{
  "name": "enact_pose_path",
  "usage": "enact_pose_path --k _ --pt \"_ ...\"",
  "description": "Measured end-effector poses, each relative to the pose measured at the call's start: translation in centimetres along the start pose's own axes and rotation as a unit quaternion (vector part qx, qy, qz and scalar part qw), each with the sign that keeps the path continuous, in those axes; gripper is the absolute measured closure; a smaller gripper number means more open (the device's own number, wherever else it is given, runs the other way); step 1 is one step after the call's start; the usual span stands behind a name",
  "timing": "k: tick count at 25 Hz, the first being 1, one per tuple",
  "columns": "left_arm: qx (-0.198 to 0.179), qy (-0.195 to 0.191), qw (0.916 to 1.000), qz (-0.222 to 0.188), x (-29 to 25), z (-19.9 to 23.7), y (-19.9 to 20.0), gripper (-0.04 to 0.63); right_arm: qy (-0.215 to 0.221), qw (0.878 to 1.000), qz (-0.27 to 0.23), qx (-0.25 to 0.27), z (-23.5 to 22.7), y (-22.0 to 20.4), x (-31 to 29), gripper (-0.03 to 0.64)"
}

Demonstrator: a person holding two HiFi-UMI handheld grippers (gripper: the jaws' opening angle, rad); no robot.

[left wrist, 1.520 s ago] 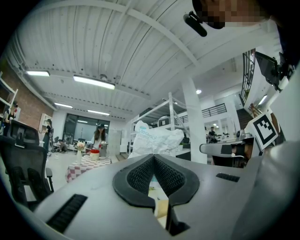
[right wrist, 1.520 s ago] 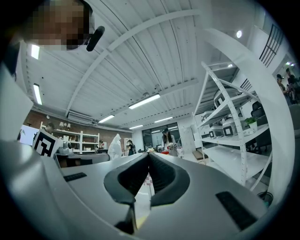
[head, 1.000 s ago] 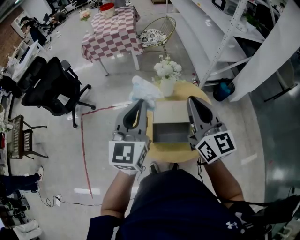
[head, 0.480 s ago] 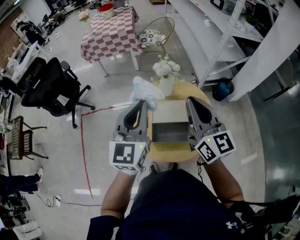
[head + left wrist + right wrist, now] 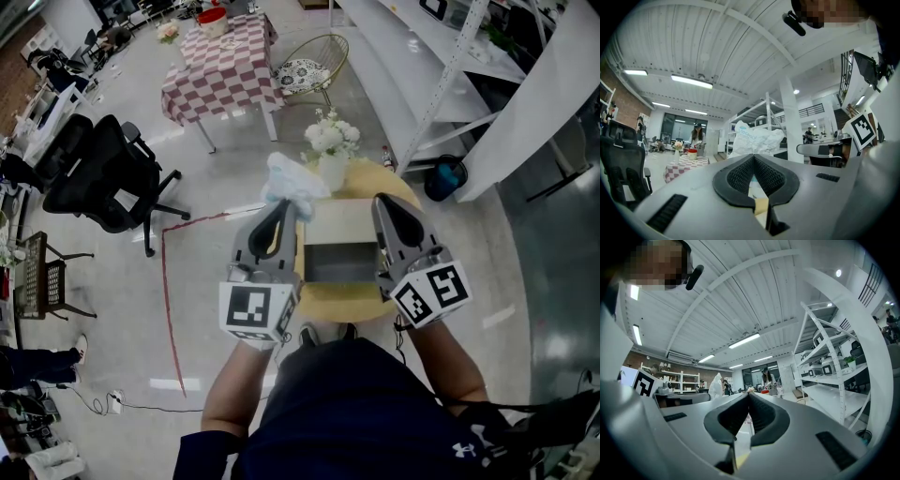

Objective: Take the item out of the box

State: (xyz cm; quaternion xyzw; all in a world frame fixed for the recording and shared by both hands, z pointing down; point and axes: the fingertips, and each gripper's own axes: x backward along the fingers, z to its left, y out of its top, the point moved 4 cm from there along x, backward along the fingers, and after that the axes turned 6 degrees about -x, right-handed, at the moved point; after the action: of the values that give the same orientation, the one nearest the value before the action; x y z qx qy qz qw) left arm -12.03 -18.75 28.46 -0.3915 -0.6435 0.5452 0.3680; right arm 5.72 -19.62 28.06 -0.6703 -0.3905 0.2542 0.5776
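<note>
An open cardboard box (image 5: 339, 246) stands on a small round wooden table (image 5: 356, 302), and its inside looks dark and bare. My left gripper (image 5: 285, 206) is raised at the box's left rim, shut on a crumpled white and pale blue plastic bag (image 5: 289, 184). In the left gripper view the bag (image 5: 757, 139) bulges just past the closed jaw tips of my left gripper (image 5: 753, 156). My right gripper (image 5: 382, 201) hovers over the box's right rim. Its jaws meet in the right gripper view (image 5: 748, 394) with nothing between them.
A white vase of flowers (image 5: 330, 150) stands at the table's far edge, just beyond the bag. A black office chair (image 5: 103, 169) is at the left, a checkered table (image 5: 225, 66) and wire chair (image 5: 314, 61) behind, white shelving (image 5: 441, 84) at the right.
</note>
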Motion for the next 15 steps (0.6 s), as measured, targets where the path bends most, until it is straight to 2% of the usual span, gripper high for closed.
enact_pose_path --k 15 --pt "0.002 -0.008 1.0000 0.001 0.78 -0.39 0.00 0.578 -0.003 1.000 0.004 0.004 0.89 -0.06 0.93 0.604"
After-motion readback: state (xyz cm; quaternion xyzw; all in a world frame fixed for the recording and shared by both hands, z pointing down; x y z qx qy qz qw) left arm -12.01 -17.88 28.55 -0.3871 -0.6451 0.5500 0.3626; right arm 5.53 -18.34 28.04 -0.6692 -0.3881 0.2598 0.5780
